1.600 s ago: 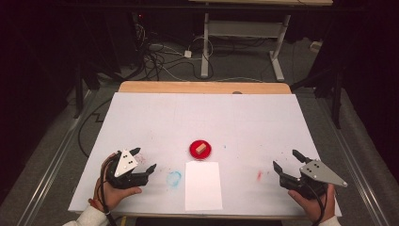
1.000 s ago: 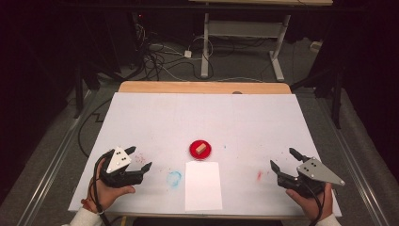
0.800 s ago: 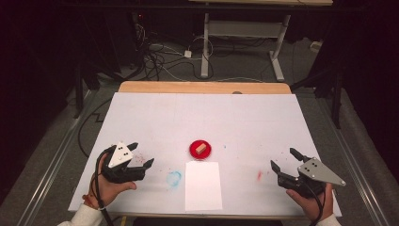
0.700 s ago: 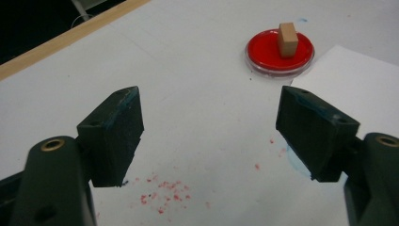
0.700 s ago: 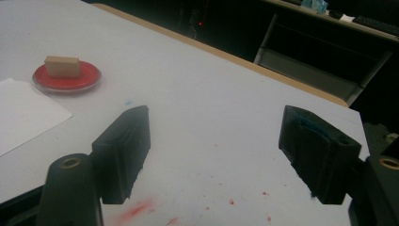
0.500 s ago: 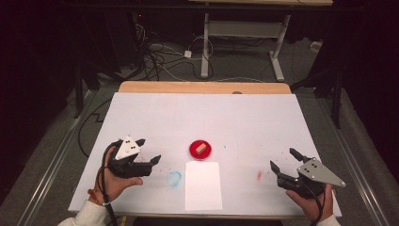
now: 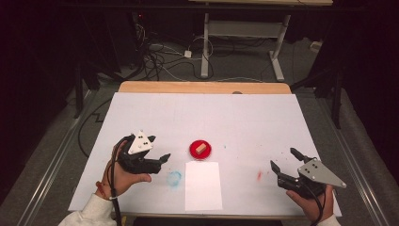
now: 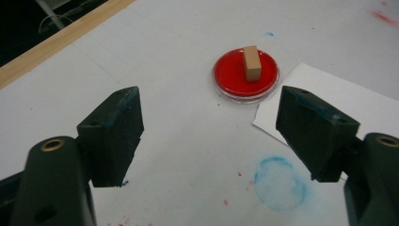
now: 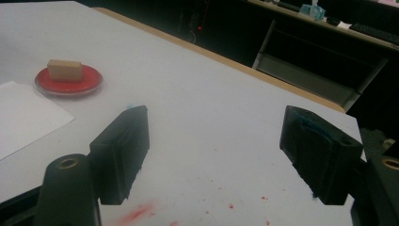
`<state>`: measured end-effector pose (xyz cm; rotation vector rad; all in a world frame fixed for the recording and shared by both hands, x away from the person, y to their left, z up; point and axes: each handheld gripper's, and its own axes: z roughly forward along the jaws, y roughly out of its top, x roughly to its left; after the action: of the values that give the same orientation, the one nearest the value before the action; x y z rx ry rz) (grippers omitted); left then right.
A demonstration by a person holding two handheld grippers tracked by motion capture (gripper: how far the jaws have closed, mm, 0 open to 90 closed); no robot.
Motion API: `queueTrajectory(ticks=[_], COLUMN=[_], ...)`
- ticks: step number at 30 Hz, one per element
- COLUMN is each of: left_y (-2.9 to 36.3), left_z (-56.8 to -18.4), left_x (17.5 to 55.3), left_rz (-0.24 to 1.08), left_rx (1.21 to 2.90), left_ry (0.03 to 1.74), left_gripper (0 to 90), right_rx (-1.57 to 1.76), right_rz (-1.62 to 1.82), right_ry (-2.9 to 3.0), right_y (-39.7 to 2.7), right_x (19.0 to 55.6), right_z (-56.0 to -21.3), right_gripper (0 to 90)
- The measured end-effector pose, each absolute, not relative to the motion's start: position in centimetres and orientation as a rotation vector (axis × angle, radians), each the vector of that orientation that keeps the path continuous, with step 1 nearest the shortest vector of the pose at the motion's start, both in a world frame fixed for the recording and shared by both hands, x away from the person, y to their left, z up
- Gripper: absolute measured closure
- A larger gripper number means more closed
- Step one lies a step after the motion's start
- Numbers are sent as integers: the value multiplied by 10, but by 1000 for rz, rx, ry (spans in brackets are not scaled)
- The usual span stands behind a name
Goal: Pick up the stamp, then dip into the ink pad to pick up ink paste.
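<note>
**A:** What am I looking at near the left gripper (image 7: pixel 162 159)?

**B:** From my seat, a small tan wooden block (image 7: pixel 201 148) lying on a round red dish (image 7: pixel 197 154) with a clear rim. In the left gripper view the block (image 8: pixel 252 62) is a plain rectangular piece, long side running away from me, sitting near the middle of the dish (image 8: pixel 230 80). The dish sits near the middle of the white table (image 7: pixel 244 117), just past the far edge of a white paper sheet (image 7: pixel 203 186), touching or almost touching it.

**A:** And the jaws?

**B:** I've got the left gripper's jaws spread wide with nothing between them, pointing toward the dish from its left, short of it. The right gripper (image 7: pixel 285 163) is also wide open and empty, well apart from the dish, near the table's right front.

**A:** Room to move?

**B:** Bare white surface lies between my left gripper and the dish; a faint blue ring stain (image 7: pixel 174 178) marks the table beside the paper. A red smear (image 7: pixel 259 175) lies between the paper and the right gripper. The far half of the table is open up to its wooden edge strip (image 7: pixel 202 87).
</note>
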<state>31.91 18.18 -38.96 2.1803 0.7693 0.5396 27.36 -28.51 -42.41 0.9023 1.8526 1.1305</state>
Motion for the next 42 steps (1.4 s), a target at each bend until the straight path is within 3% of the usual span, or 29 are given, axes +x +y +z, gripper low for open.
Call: queueTrajectory(ticks=[31,42], left_y=[141,112], left_z=[-382,-379], left_x=[346,350], left_rz=[474,464], left_rx=[2269,2336], left_ry=[692,662], left_gripper=[231,301], right_rx=[921,931], right_rz=[1112,1111], right_ry=[1867,1883], right_y=[-286,-286], right_x=[273,275], right_z=[-426,-428], right_gripper=[255,255])
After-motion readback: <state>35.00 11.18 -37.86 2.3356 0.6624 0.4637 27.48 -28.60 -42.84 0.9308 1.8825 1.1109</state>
